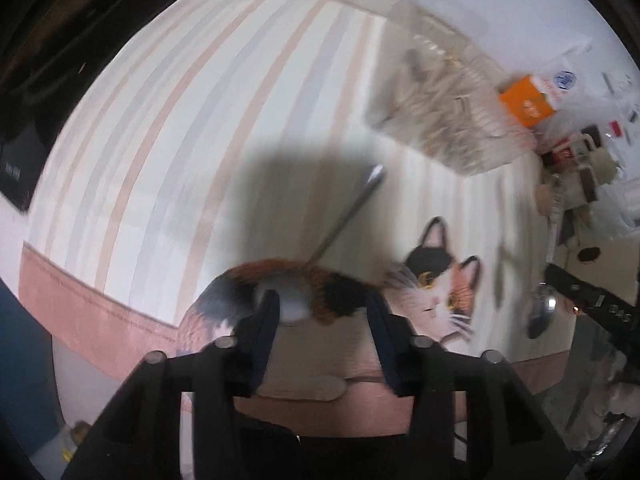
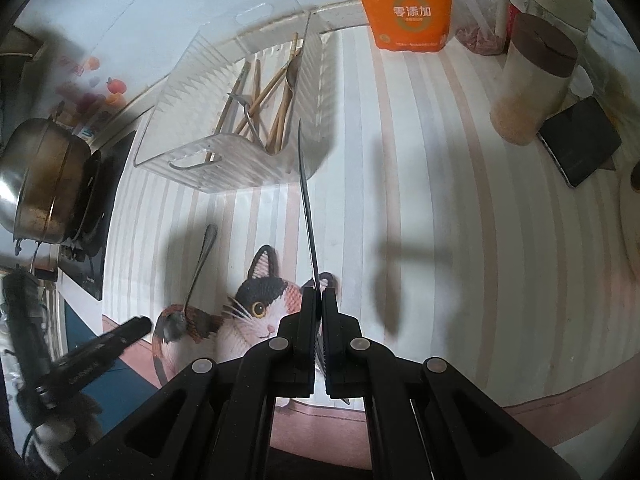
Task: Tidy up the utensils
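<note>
1. The right tongs (image 2: 319, 300) are pinched tight on a thin metal utensil (image 2: 306, 196), seen edge-on; which kind it is I cannot tell.
2. That utensil sticks up and away from the tongs, its far tip in line with the near right corner of the clear plastic basket (image 2: 192, 168).
3. The basket sits at the far side of the surface (image 2: 440, 200), which is covered by a striped cloth printed with a calico cat (image 2: 260, 304).
4. Inside the basket lie wooden chopsticks (image 2: 276, 80) and a few metal utensils, jumbled together.
5. The left tongs (image 1: 322, 304) are spread wide and grip nothing; they hover low, just over the bowl of a spoon (image 1: 294, 304).
6. This spoon lies on the cloth with its bowl on the cat's tail and its handle pointing toward the far side, well apart from the basket.
7. From the left camera the right tongs appear at the right edge with a round metal bowl end (image 1: 540, 312) hanging below them.
8. An orange salt bag (image 2: 406, 4) stands beyond the basket to the right.
9. A jar with a brown lid (image 2: 532, 80) and a dark phone (image 2: 580, 146) sit far right.
10. A steel pot (image 2: 44, 176) rests on a stove at the left.
</note>
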Available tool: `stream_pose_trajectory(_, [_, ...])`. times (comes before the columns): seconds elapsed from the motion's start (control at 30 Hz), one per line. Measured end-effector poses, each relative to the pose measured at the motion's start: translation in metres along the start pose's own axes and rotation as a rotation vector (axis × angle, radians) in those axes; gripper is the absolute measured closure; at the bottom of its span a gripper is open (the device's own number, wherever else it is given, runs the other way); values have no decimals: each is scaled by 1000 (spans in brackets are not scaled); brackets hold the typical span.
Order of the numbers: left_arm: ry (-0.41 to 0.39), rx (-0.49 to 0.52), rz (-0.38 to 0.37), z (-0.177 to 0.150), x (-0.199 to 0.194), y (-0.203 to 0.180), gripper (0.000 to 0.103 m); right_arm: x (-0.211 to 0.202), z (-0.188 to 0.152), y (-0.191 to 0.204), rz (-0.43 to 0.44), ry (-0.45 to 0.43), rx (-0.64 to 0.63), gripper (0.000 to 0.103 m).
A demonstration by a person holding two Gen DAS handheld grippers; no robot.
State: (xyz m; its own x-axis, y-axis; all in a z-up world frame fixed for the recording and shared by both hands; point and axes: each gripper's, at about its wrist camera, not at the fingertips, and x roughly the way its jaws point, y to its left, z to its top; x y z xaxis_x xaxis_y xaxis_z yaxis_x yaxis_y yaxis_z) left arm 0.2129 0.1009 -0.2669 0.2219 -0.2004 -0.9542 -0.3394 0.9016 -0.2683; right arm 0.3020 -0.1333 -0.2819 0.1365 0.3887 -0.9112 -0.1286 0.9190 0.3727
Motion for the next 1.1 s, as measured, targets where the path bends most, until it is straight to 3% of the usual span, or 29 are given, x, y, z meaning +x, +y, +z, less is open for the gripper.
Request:
stream_pose_trajectory(0.23, [76, -236, -122, -11, 29, 37, 61, 12, -4, -18, -10, 26, 55, 101])
stream_pose_trajectory(0.37, [50, -331, -143, -11, 37, 41, 61, 15, -6, -23, -29, 31, 60, 101])
stream_pose_trajectory(0.43, [46, -341, -121, -10, 39, 40, 66, 17, -7, -24, -38, 35, 62, 101])
stream_pose_trajectory(0.47, [36, -338, -103, -9, 39, 38, 77, 17, -8, -25, -42, 37, 64, 101])
stream_pose_trajectory(0.5, [30, -326, -95, -8, 40, 35, 101, 18, -8, -26, -48, 38, 65, 101])
stream_pose_trajectory(0.63, [-9, -268, -16, -6, 38, 24, 102, 17, -9, -28, -57, 39, 62, 101])
stream_pose_trajectory(0.73, [-51, -253, -1, -6, 28, 23, 102, 14, -8, -26, -56, 31, 57, 101])
stream_pose_trajectory(1.1, [-289, -249, 57, 15, -58, 32, 103, 2, 12, -1, -6, -24, 17, 101])
